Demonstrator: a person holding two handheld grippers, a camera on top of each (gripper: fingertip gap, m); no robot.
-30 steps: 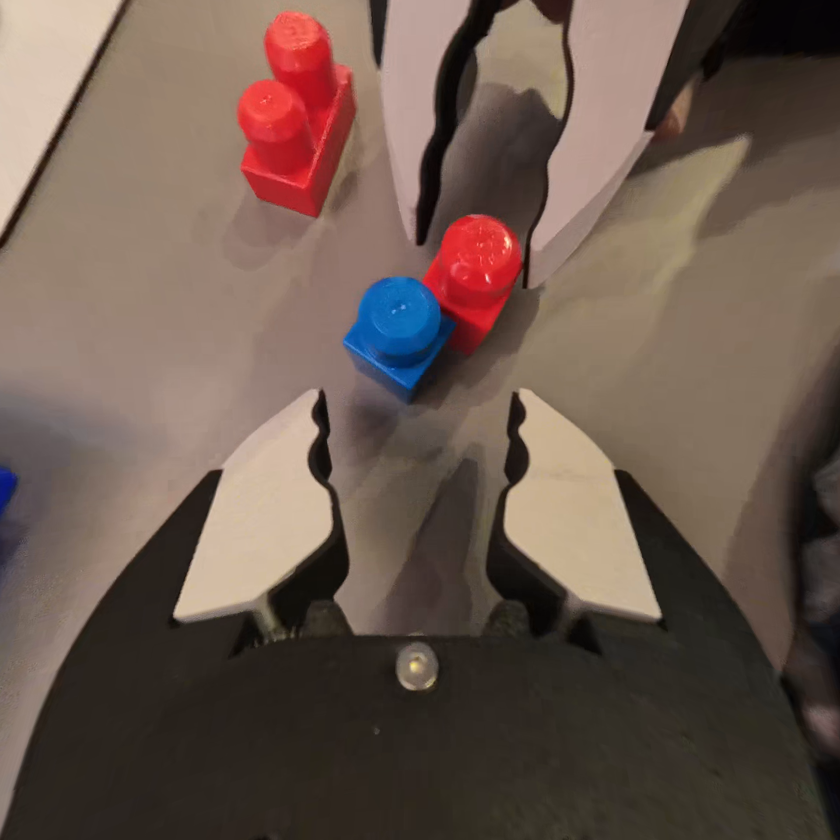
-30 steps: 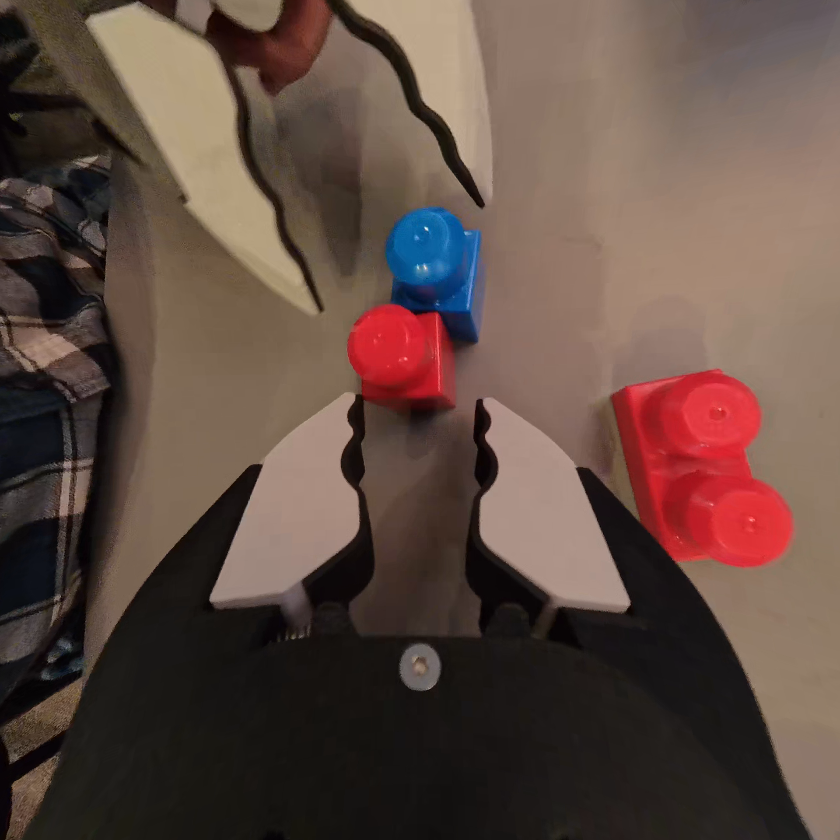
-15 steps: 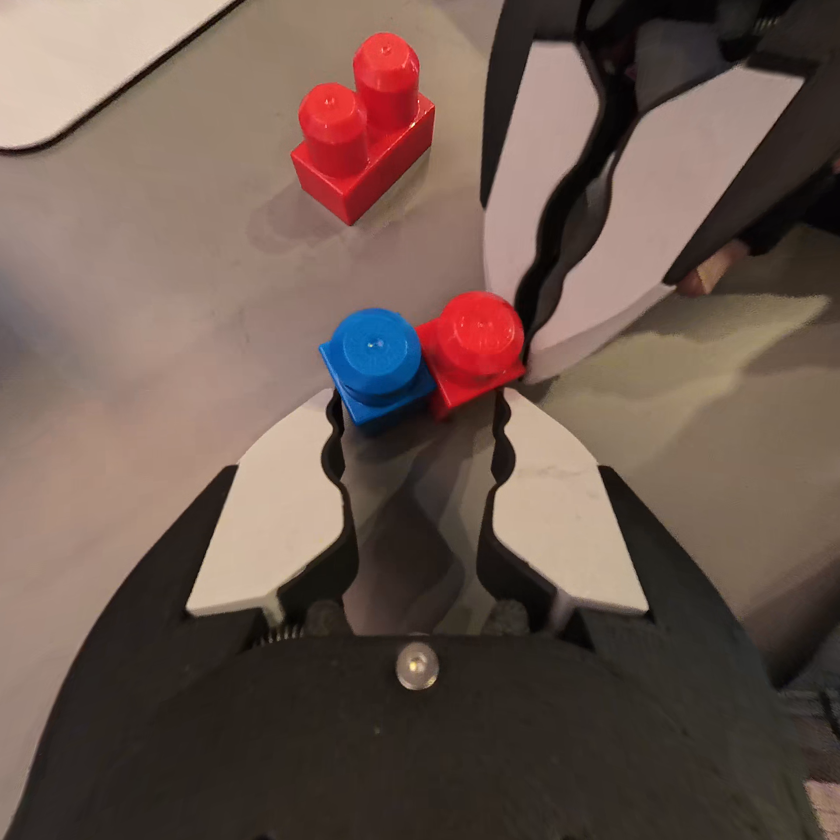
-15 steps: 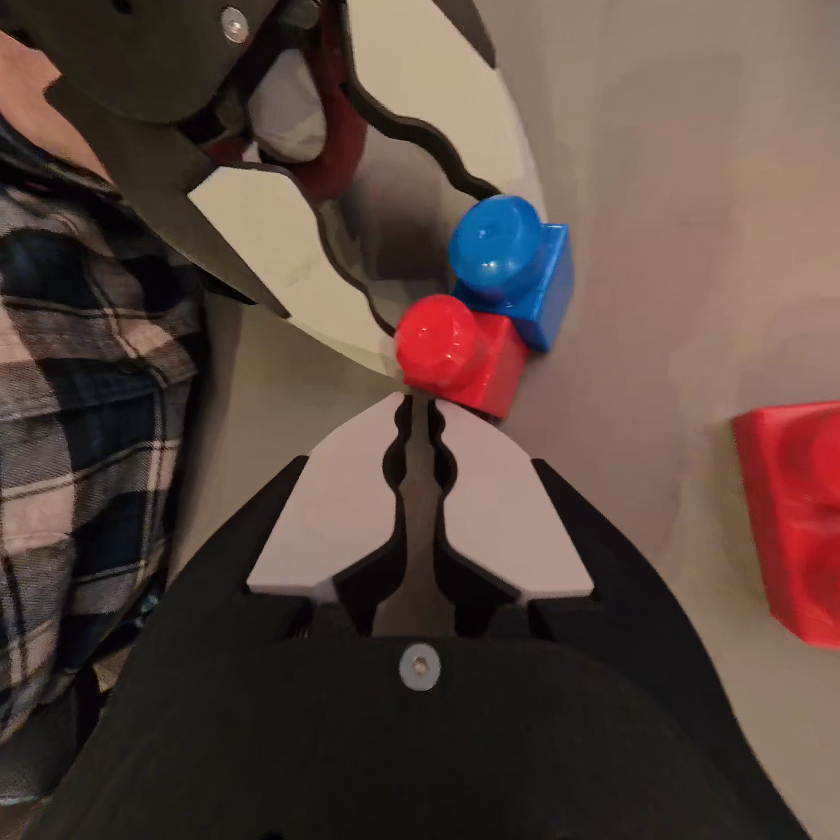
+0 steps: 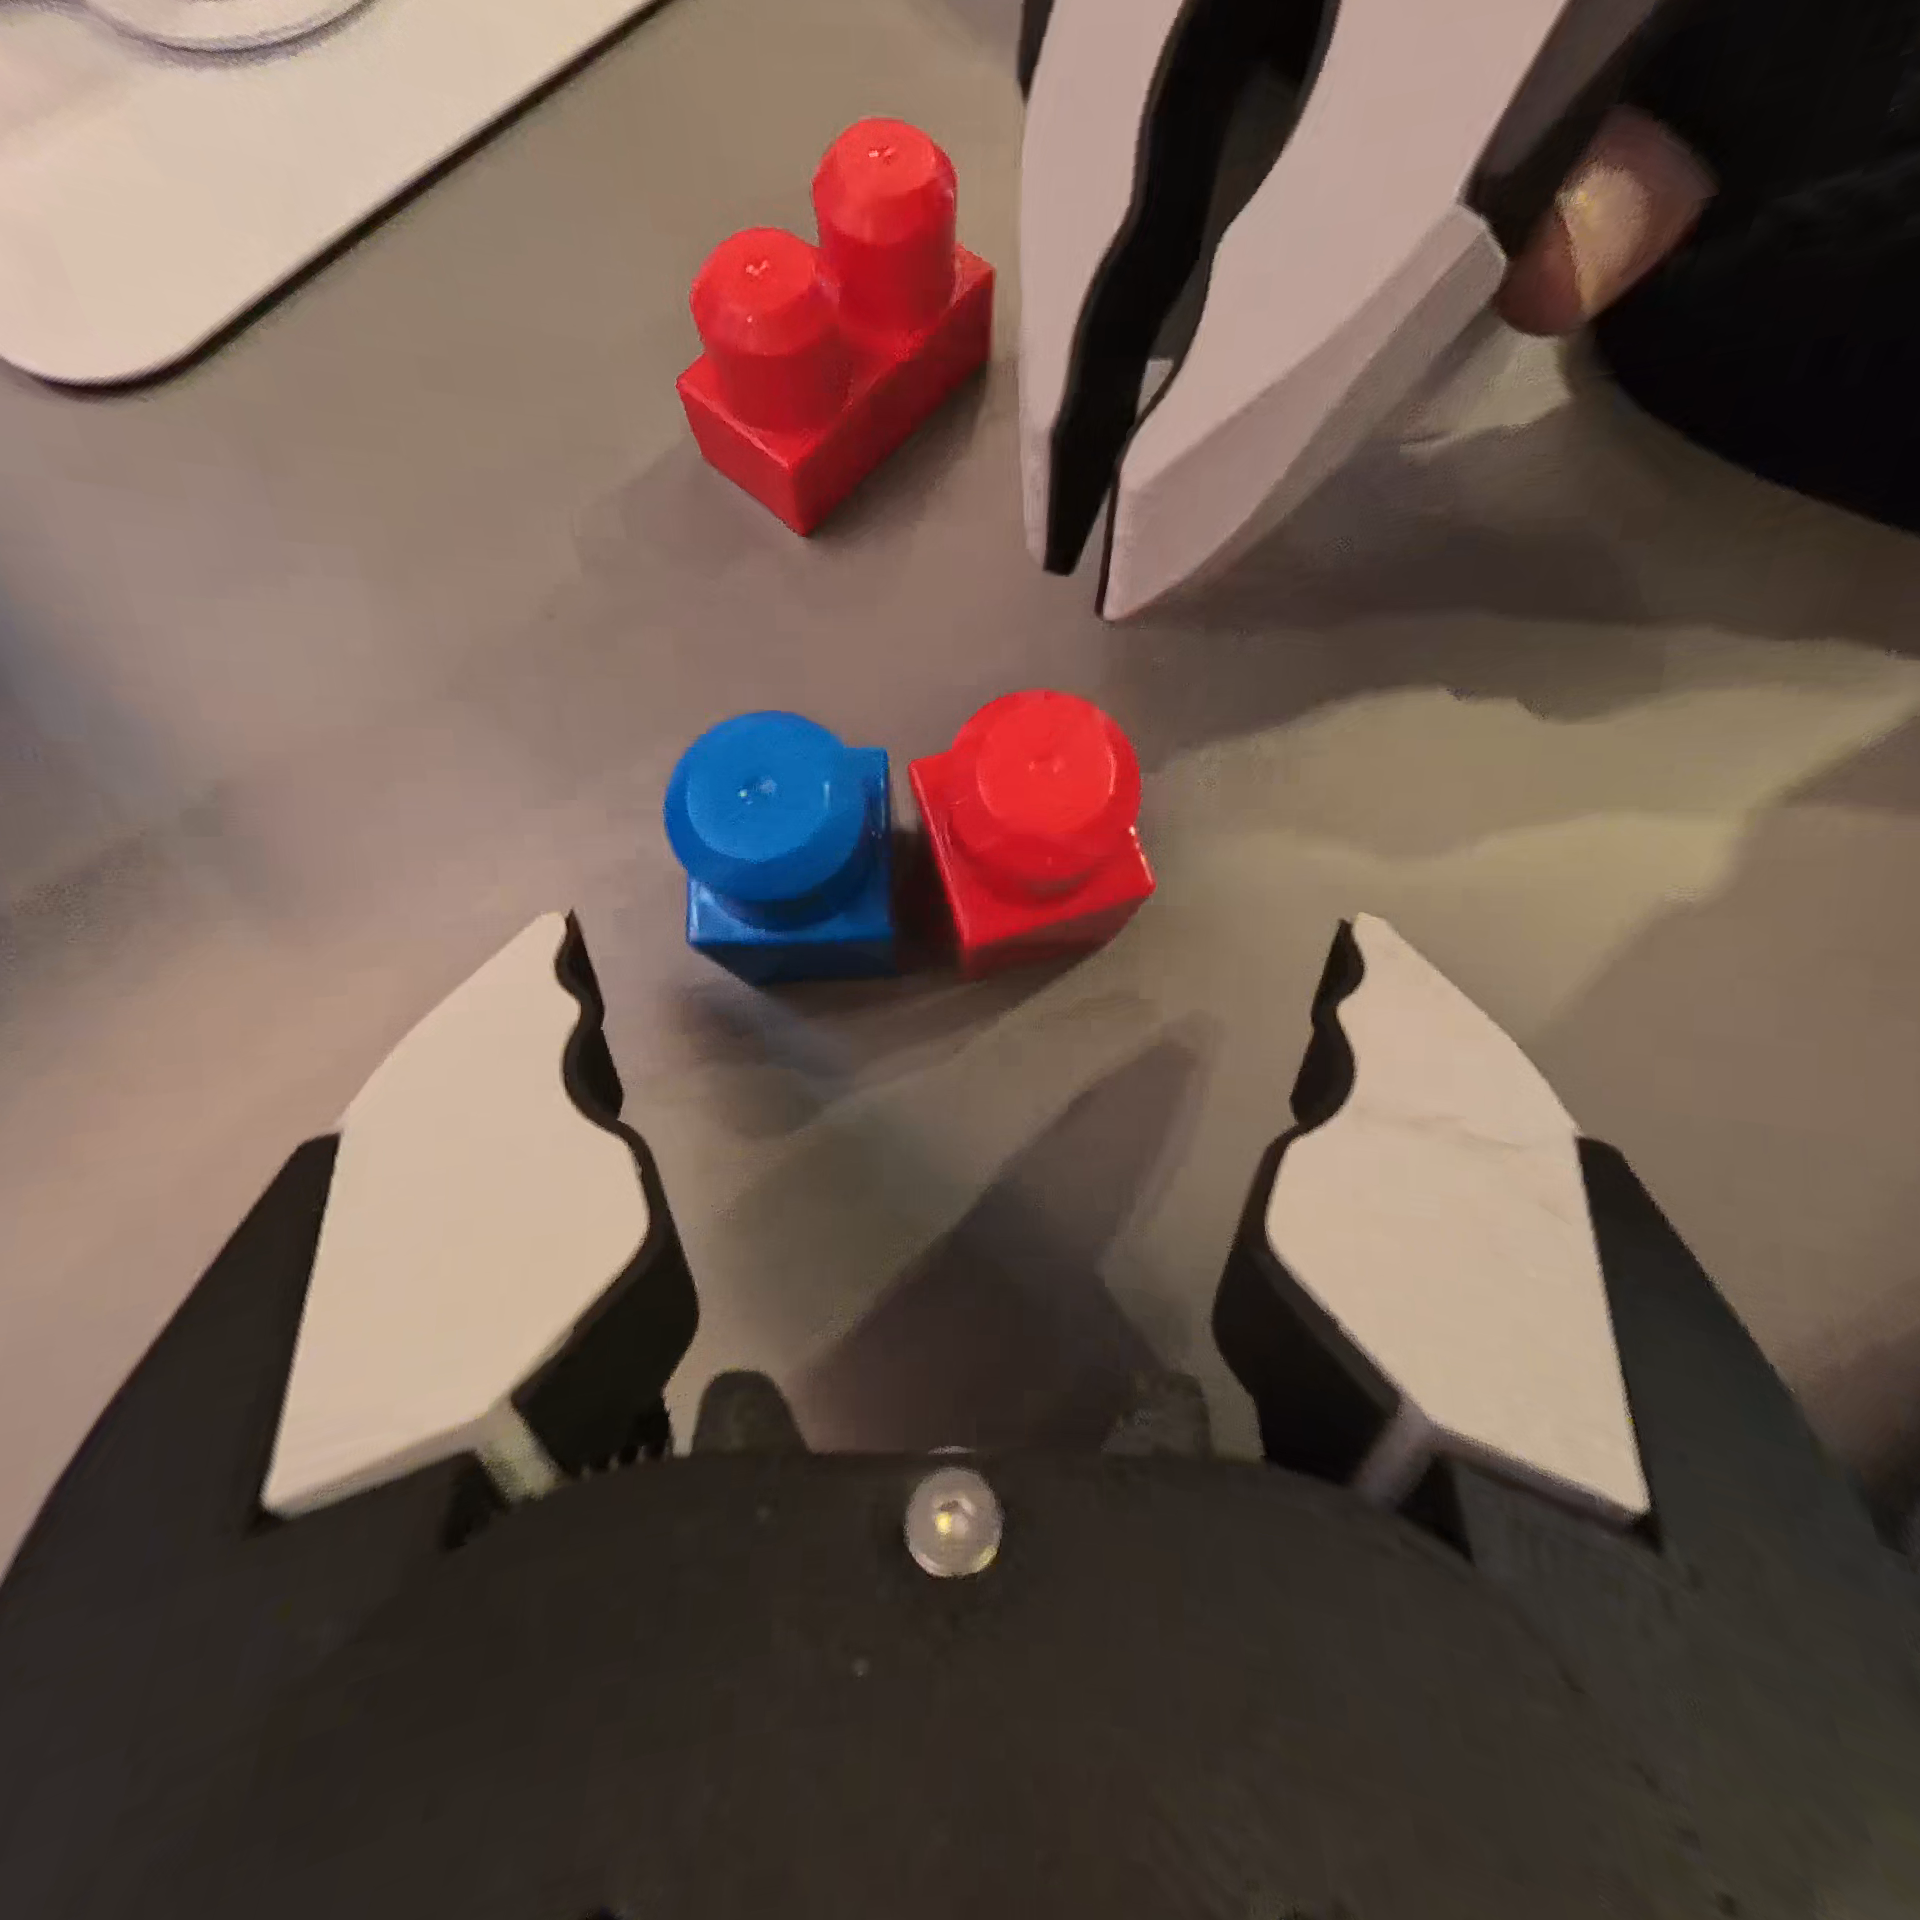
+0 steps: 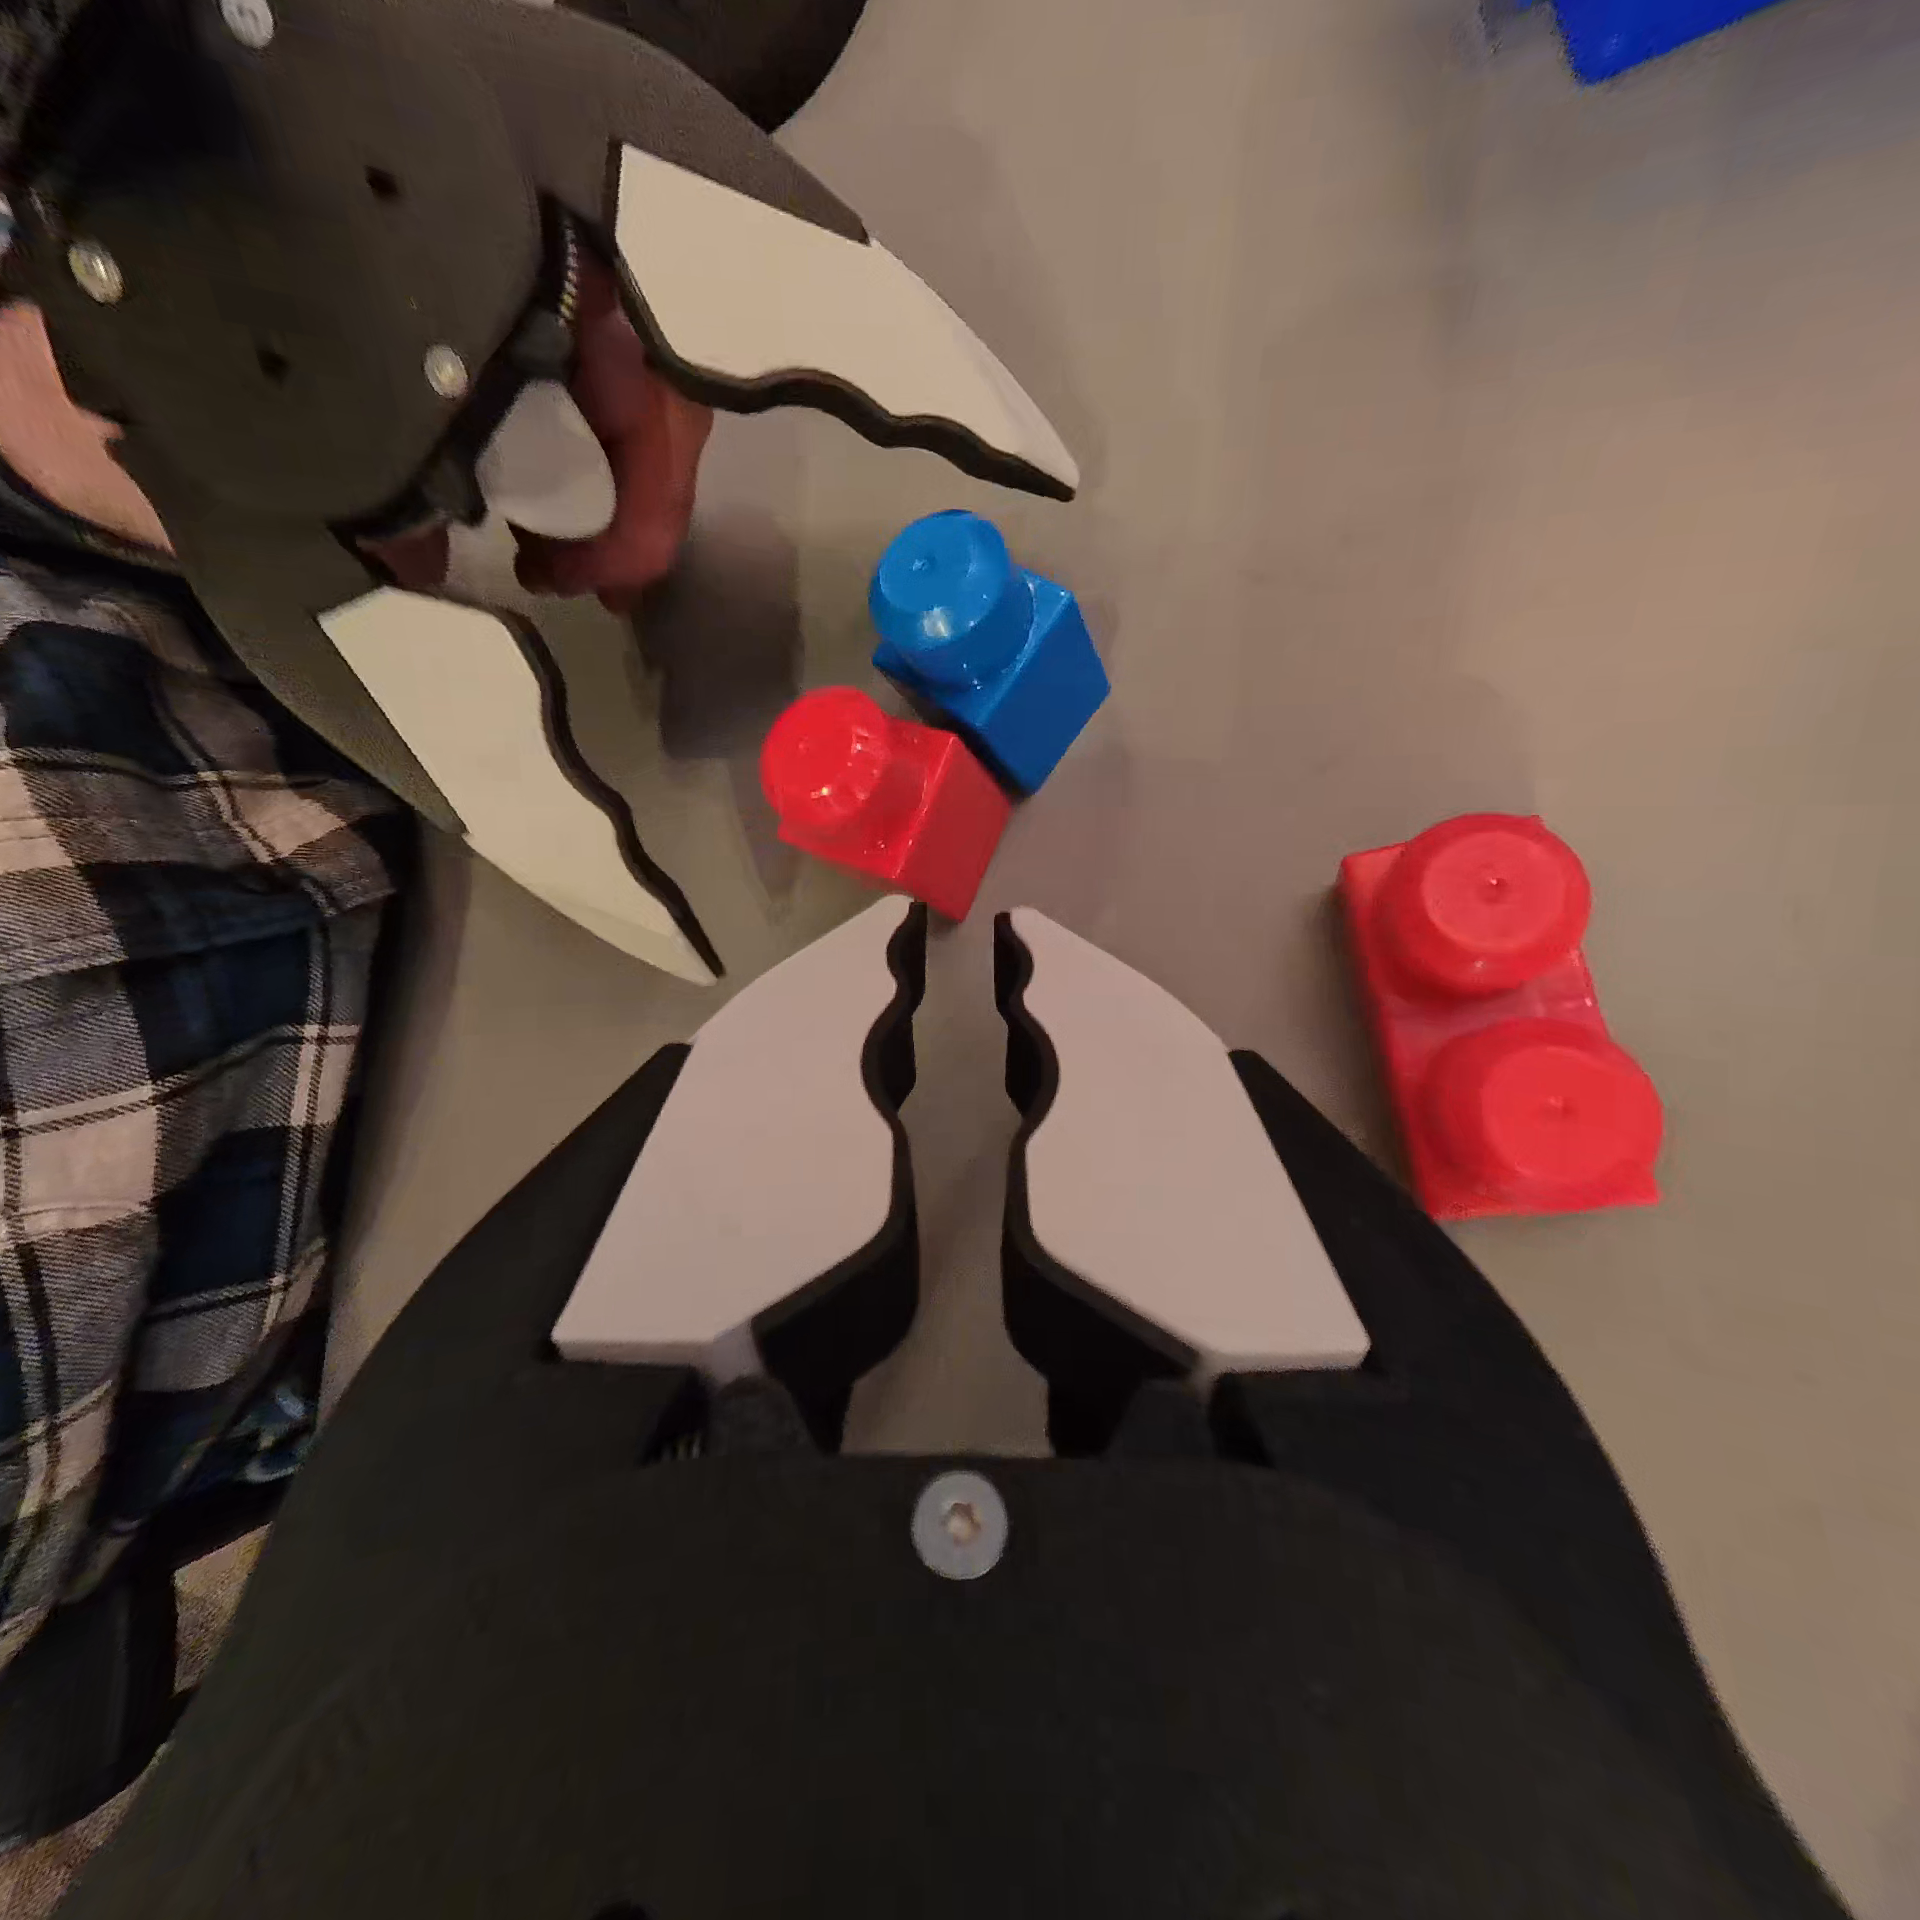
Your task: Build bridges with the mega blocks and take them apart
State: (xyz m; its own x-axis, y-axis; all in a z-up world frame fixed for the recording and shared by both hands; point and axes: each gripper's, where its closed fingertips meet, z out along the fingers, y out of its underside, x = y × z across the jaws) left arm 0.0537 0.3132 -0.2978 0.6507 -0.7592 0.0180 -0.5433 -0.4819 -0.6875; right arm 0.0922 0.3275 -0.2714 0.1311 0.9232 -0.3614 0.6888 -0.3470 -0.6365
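Matte grey tabletop (image 5: 312, 675). On it: blue single-stud plastic block (image 5: 790, 852) touching red single-stud plastic block (image 5: 1039, 831); red two-stud plastic block (image 5: 842, 343) apart; white rounded-corner pad (image 5: 208, 156) at the edge.

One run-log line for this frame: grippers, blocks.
left gripper: open wide, empty | right gripper: nearly closed, empty | blue one-stud plastic block beside red one-stud plastic block | red two-stud plastic block apart

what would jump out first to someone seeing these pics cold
Probably the small blue block and small red block, standing side by side on the grey table, studs up, just ahead of the left gripper, whose jaws are spread wide around nothing. Next, the longer red two-stud block standing apart beyond them, beside the right gripper, whose fingertips stand a narrow gap apart, holding nothing.
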